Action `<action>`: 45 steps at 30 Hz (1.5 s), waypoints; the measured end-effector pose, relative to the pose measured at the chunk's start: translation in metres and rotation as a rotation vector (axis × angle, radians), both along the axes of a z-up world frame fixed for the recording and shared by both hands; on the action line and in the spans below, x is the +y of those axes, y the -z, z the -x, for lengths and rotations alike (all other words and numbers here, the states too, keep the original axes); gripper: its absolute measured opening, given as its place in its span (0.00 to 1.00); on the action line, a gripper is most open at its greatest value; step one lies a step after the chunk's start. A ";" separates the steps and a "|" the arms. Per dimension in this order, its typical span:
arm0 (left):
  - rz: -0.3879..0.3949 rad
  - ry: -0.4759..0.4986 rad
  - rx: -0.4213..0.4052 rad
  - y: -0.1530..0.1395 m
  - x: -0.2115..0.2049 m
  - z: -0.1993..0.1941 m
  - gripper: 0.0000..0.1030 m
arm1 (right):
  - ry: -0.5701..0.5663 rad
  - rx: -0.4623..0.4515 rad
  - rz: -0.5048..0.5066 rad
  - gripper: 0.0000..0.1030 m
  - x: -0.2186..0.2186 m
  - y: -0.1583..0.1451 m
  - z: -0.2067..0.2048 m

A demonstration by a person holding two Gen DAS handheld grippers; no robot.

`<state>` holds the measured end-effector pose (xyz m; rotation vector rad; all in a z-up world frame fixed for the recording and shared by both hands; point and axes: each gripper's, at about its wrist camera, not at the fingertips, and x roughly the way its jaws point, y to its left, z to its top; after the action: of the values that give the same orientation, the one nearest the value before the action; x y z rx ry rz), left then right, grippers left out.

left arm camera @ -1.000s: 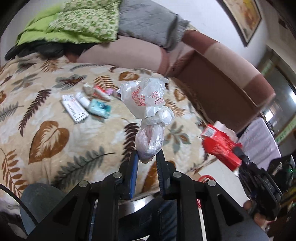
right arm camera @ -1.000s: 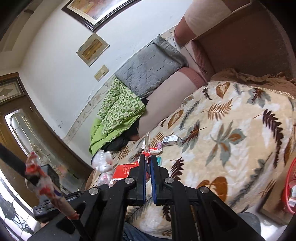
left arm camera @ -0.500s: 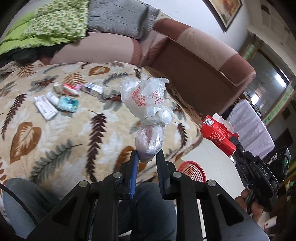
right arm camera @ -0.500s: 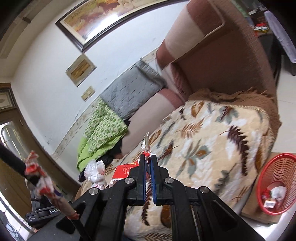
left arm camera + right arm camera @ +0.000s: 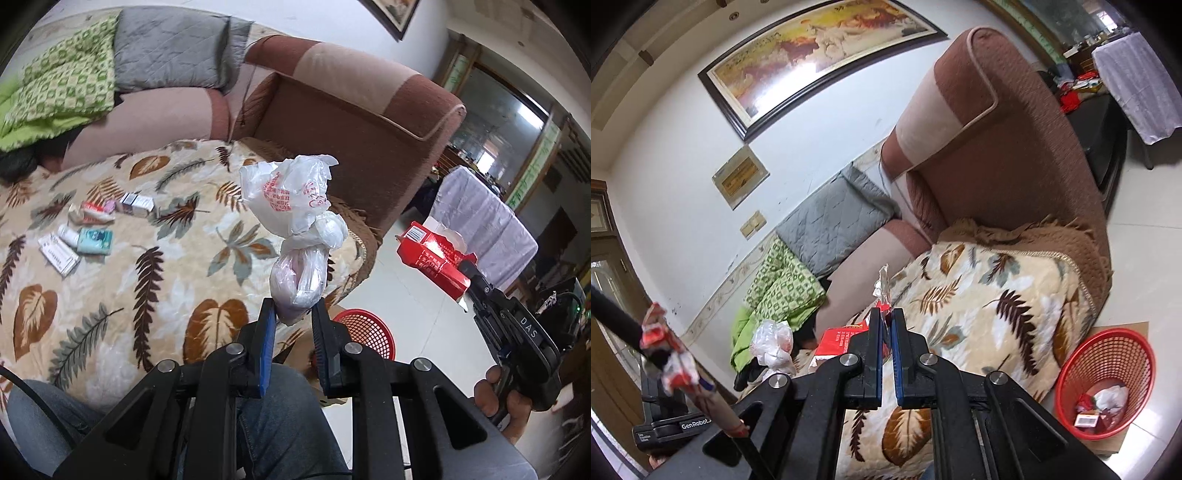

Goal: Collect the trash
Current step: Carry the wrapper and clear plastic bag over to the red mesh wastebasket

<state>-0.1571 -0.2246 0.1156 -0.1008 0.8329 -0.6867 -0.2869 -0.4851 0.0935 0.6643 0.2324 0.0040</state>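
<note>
A: Room ref, L to R: leaf-print blanket (image 5: 110, 280) over brown sofa (image 5: 354, 122); green quilt (image 5: 55, 85) and grey cushion (image 5: 170, 48) far left. Small boxes (image 5: 85, 229) lie on blanket, far-left area. White tile floor at right.

B: Grip status?

A: Left gripper (image 5: 292, 321): fingers narrow, clamped on lower end of knotted plastic bag (image 5: 295, 229), bag standing up above the tips. Right gripper (image 5: 886, 325): fingers nearly together, pinching red carton (image 5: 436, 258) by a thin edge; left wrist view shows carton held up over floor, right of bag.

B: Target?

A: Red basket (image 5: 1108, 384), on cardboard on floor, near right corner of sofa. Already holds some scraps.

B: Step in hand?

A: Judged: transport w/ both items, heading to basket. Next: position each gripper over basket rim, then spread fingers to drop. Bag is light and may cling to pads. Boxes on blanket are probably next pickups.
</note>
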 end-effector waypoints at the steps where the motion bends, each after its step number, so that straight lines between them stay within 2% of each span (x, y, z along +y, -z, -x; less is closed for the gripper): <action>1: -0.003 0.005 -0.007 -0.002 -0.004 0.003 0.18 | 0.009 -0.002 -0.001 0.05 -0.003 0.000 0.004; 16: -0.025 0.144 -0.110 -0.020 -0.060 0.047 0.18 | 0.109 0.002 0.012 0.05 -0.030 -0.005 0.045; 25: -0.042 0.218 -0.099 -0.011 -0.092 0.055 0.18 | 0.168 0.031 0.014 0.05 -0.044 -0.002 0.058; 34: -0.058 0.313 -0.026 0.011 -0.134 0.048 0.18 | 0.252 0.073 -0.008 0.05 -0.072 0.014 0.068; 40: -0.085 0.366 0.034 0.036 -0.170 0.036 0.18 | 0.303 0.126 -0.070 0.05 -0.101 0.046 0.068; 45: -0.131 0.402 0.117 0.070 -0.203 0.021 0.18 | 0.345 0.181 -0.101 0.05 -0.120 0.072 0.067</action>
<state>-0.1782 -0.4274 0.0458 0.1506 1.0211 -1.0078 -0.3541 -0.6051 0.0212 0.7999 0.2901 -0.3788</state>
